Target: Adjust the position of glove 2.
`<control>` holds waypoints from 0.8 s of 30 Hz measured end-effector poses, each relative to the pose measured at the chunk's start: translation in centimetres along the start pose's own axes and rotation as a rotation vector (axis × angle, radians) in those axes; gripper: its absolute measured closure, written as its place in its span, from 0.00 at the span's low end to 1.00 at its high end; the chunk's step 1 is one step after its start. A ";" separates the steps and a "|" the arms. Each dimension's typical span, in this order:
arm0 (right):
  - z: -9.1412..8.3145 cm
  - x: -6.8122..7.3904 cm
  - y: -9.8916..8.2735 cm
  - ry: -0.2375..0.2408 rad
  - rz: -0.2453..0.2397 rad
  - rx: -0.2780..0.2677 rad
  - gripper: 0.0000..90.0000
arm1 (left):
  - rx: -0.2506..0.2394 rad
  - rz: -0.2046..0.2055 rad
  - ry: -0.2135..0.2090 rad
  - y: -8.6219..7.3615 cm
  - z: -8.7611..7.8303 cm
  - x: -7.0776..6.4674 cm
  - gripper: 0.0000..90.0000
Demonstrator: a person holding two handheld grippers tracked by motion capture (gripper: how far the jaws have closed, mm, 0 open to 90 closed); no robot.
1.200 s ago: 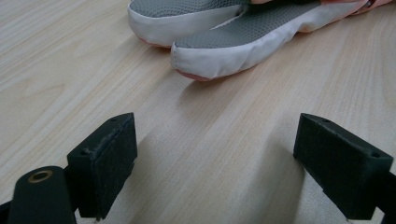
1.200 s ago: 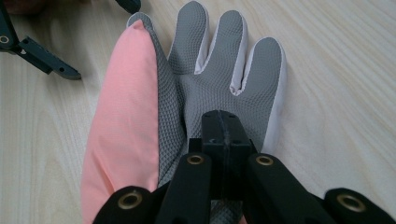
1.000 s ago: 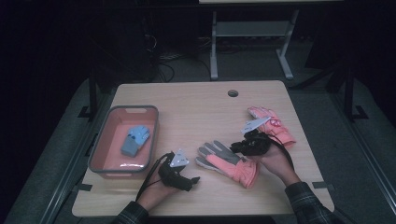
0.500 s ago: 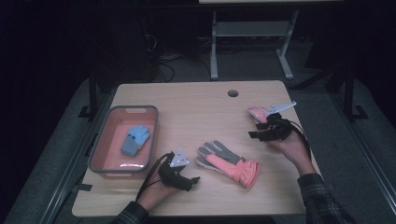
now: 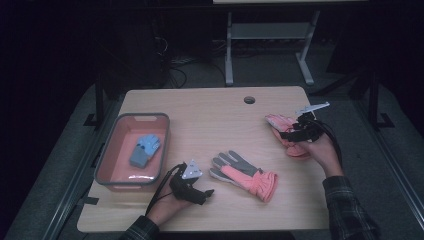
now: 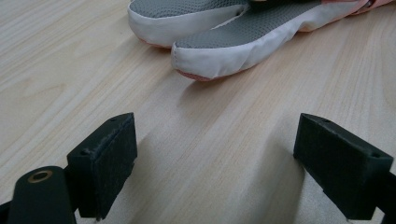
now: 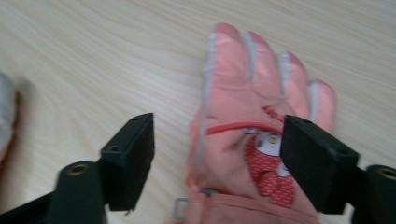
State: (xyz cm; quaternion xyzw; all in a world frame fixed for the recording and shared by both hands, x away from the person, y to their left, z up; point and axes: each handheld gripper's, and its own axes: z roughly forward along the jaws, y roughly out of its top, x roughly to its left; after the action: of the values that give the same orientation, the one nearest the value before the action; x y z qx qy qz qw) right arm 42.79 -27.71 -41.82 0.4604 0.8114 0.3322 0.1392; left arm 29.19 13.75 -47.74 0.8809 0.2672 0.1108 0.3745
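On the wooden table (image 5: 210,115) two pink gloves lie apart. The nearer glove (image 5: 245,175) rests palm up near the middle of the front half, its grey palm and white-edged fingertips showing, its ruffled pink cuff pointing toward the person's right. The second pink glove (image 5: 286,134) lies at the right side of the table, back upward – in the right gripper view it shows four pale-seamed fingers, a thin red band across the back and a red cartoon patch with white eyes.

The right hand-held gripper (image 5: 289,134) hovers over that second glove, held in the person's right hand (image 5: 322,150). Its jaws have just been opening and now stand spread; in the right gripper view the glove's back lies under and between the two black pads, which do not press on it. The right pad overlaps the edge of the cartoon patch in that view, while the left pad stands over bare wood.

The left hand-held gripper (image 5: 210,191) lies low on the table at the front, just left of the nearer glove – its jaws are spread wide, with bare wood between them in the left gripper view. The glove's grey fingertips lie a little ahead of the pads, not touching them.

At the left side of the table stands a pink bin (image 5: 107,152) with a grey rim, and a blue glove (image 5: 145,149) lies inside it
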 end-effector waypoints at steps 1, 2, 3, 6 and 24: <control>0.0 -0.4 0.0 0.001 0.016 0.003 0.26 | 0.000 -0.001 0.000 0.0 0.0 0.0 0.14; 0.0 -0.8 0.0 0.005 0.036 -0.002 0.24 | 0.000 0.000 0.000 0.0 0.0 0.0 0.14; 0.1 -1.1 0.1 0.004 0.051 0.004 0.21 | 0.000 -0.001 0.000 0.0 0.0 0.0 0.14; 0.7 -2.1 0.1 0.009 0.079 0.022 0.18 | 0.000 0.000 0.000 0.0 0.0 0.0 0.14; 3.1 -2.9 -1.0 0.044 0.060 0.090 0.53 | 0.000 0.000 0.000 0.0 0.0 0.0 0.14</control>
State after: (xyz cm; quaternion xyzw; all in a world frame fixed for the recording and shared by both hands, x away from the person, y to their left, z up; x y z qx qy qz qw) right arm 45.30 -29.20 -44.99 0.4828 0.8142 0.3095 0.0906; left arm 29.18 13.74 -47.74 0.8808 0.2673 0.1108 0.3747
